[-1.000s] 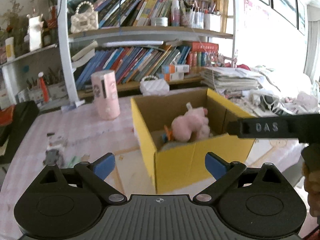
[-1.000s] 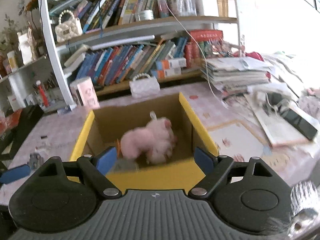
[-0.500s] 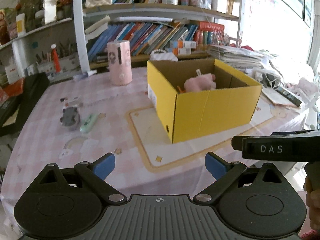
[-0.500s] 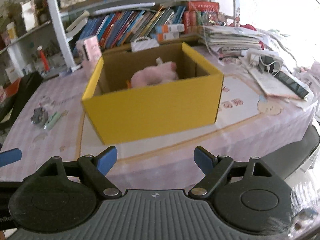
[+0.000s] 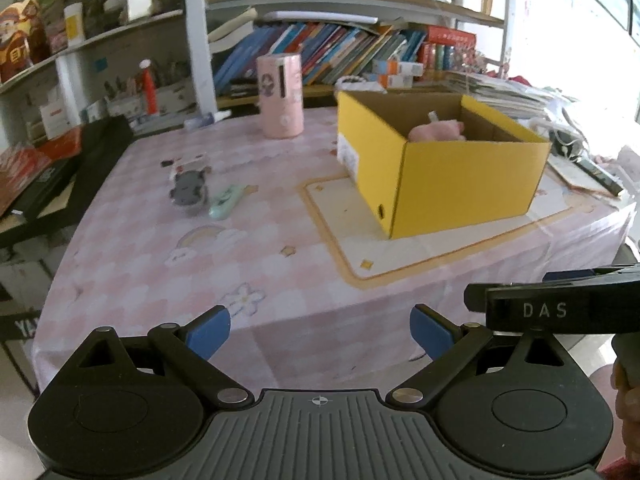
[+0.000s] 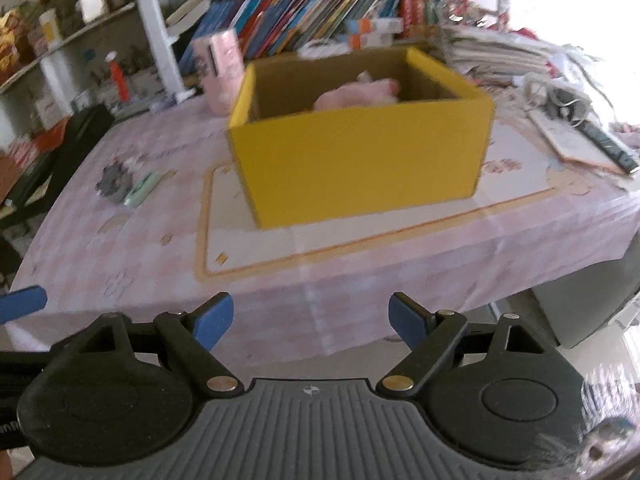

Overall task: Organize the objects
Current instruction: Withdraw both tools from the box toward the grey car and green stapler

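Note:
A yellow cardboard box (image 5: 460, 176) stands on the pink checked table, also in the right wrist view (image 6: 360, 164). A pink plush toy (image 5: 436, 132) lies inside it (image 6: 356, 94). A grey toy (image 5: 188, 192) and a mint green object (image 5: 226, 202) lie on the table left of the box, also in the right wrist view (image 6: 114, 180) (image 6: 142, 188). My left gripper (image 5: 320, 332) is open and empty, off the table's front edge. My right gripper (image 6: 310, 320) is open and empty, also off the front edge.
A pink cylinder (image 5: 280, 96) stands behind the box. Bookshelves (image 5: 340, 52) fill the back. A black case (image 5: 64, 184) lies at the table's left. Papers and cables (image 6: 568, 120) lie at the right. The other gripper's body (image 5: 560, 308) shows at lower right.
Both grippers have pulled back from above the box to beyond the table's front edge. The plush toy stays in the box. Both stay open.

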`<move>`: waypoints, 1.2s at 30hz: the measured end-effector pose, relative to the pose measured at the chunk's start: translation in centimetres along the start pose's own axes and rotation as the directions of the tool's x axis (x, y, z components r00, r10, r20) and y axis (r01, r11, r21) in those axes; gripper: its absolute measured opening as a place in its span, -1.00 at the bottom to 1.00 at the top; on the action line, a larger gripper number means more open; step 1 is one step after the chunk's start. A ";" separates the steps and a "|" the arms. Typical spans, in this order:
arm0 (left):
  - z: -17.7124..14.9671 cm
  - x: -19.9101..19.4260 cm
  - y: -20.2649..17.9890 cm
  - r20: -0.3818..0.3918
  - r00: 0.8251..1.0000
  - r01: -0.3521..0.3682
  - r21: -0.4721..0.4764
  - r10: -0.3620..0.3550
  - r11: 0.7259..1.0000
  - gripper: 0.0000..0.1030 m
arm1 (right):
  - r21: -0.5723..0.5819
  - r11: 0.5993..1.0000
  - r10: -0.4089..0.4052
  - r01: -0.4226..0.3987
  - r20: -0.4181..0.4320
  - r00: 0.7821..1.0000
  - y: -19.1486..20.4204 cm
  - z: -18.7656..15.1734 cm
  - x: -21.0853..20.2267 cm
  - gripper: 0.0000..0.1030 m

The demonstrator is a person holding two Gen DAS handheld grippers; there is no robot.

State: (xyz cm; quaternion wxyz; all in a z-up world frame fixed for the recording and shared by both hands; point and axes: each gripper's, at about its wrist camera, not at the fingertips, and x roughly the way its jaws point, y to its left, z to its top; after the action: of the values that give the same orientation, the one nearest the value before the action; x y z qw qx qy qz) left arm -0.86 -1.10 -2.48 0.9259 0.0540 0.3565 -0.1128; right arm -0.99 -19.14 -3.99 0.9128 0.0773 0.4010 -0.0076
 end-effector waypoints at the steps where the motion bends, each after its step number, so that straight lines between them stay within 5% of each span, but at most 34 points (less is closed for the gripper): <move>1: -0.1 -0.1 0.3 -0.004 1.000 -0.005 -0.004 0.005 1.000 0.90 | -0.005 1.000 0.008 -0.009 -0.016 1.000 0.3 -0.2 0.2 0.64; 24: -1.9 -3.7 9.0 0.034 0.986 -0.157 -0.144 0.164 0.977 0.90 | -0.174 0.974 0.143 -0.144 -0.016 0.990 10.4 0.4 0.7 0.64; 36: -1.4 -1.7 11.2 -0.001 0.980 -0.196 -0.196 0.200 0.961 0.90 | -0.227 0.955 0.183 -0.190 -0.053 0.982 13.3 1.7 3.3 0.64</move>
State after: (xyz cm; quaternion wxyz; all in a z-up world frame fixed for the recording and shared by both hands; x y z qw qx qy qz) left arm -0.19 10.30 -2.12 0.9367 -0.0027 0.3497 0.0154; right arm 3.47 -6.12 -3.50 0.9059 0.0084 0.4042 0.1262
